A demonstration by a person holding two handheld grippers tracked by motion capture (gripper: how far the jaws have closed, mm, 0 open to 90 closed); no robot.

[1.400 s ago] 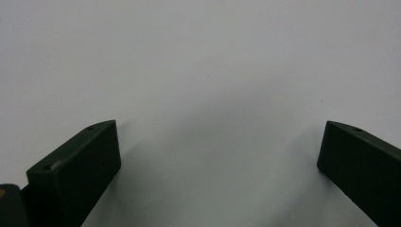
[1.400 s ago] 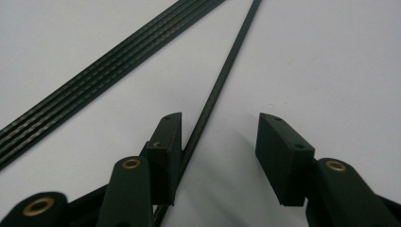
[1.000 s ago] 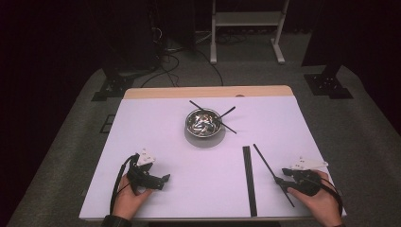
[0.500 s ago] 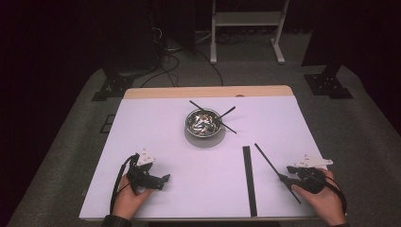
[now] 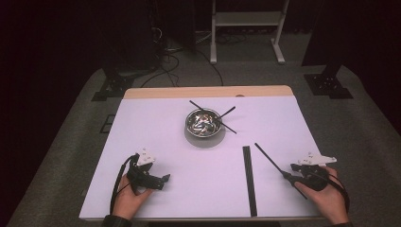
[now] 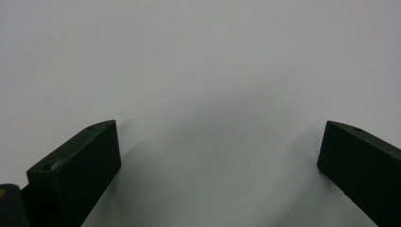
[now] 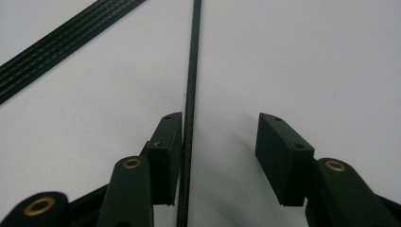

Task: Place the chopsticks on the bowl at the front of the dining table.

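The left tongs (image 5: 163, 179) rest low on the white worktop (image 5: 156, 127) in the person's left hand (image 5: 128, 194), jaws spread wide; in the left gripper view the left tongs (image 6: 220, 151) have bare worktop (image 6: 198, 56) between the jaws. The right tongs (image 5: 287, 174) sit in the right hand (image 5: 326, 198) near the worktop's front right part, and a thin black rod (image 5: 272, 162) runs from them up and away toward the middle. In the right gripper view the right tongs (image 7: 220, 151) stand partly open, and the rod (image 7: 191, 94) lies on the worktop (image 7: 307, 56) between the jaws, hard against the inner face of the left jaw, with a clear gap to the right jaw; the jaws are not closed on it. A flat black strip (image 5: 249, 179) lies just to the left of the right tongs, well apart from the left tongs; the strip (image 7: 61, 45) slants across the upper left of the right gripper view. Far ahead of both tongs, between them, stands a metal bowl (image 5: 203, 124) with more rods (image 5: 222, 120) crossed at it. What the bowl holds is too small to tell.
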